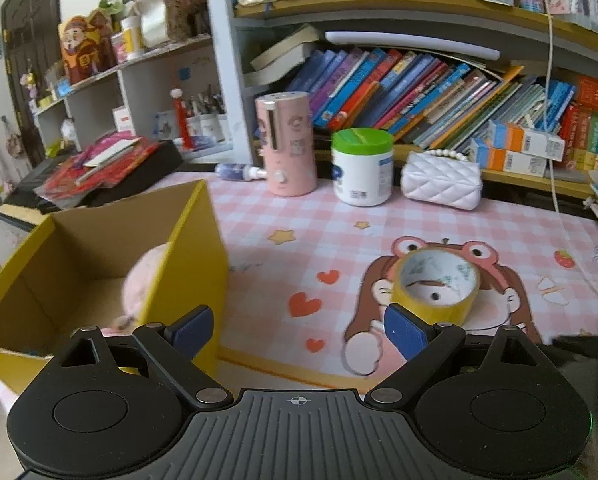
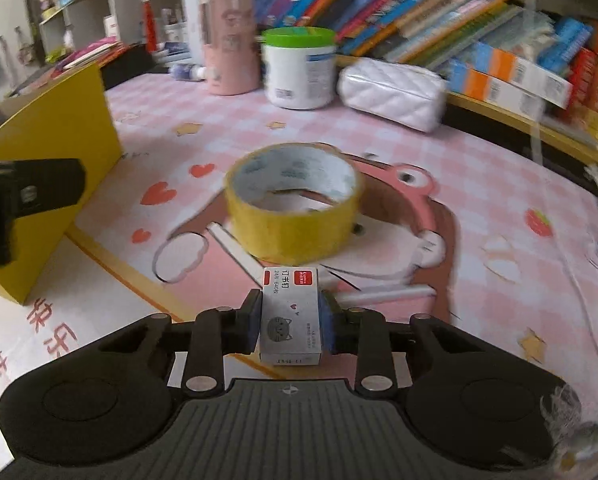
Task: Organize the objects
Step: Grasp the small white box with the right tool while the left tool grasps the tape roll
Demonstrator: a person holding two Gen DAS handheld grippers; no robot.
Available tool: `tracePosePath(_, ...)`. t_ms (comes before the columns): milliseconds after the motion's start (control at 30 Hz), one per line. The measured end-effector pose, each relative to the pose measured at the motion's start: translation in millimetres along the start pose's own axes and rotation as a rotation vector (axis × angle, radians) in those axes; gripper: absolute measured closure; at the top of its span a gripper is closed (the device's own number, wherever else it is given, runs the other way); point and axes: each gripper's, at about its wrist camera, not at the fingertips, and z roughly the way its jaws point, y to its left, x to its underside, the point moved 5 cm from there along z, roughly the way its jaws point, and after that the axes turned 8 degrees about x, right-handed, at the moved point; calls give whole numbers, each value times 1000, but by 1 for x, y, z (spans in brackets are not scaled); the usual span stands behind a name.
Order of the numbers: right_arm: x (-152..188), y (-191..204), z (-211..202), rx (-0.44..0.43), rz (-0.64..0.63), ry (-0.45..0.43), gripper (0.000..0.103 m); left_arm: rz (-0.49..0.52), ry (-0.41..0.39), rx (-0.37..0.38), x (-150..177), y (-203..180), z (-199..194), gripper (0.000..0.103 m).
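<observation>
Right gripper (image 2: 290, 318) clamped on staple box (image 2: 290, 316) by long sides; light, stiff, crushable cardboard. Left gripper (image 1: 297, 330) fingers apart, empty.

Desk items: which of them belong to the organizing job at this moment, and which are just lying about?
In the job:
- staple box, clamped in the right gripper
- yellow tape roll
- yellow cardboard box, with a pink item inside
- left gripper, open, holding nothing

Lying about:
- pink cylinder
- green-lidded jar
- white quilted purse
- shelf books
</observation>
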Motion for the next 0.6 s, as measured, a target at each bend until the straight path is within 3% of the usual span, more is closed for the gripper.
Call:
tracePosePath(267, 16, -52, -38, 110, 95, 5, 75, -4, 69, 140, -4, -37, 49, 9)
tracePosePath(333, 19, -62, -44, 131, 105, 5, 75, 5, 81, 182, -5, -49, 62, 3)
tracePosePath(600, 31, -88, -47, 186, 134, 44, 75, 46, 124, 213, -6, -72, 109, 1)
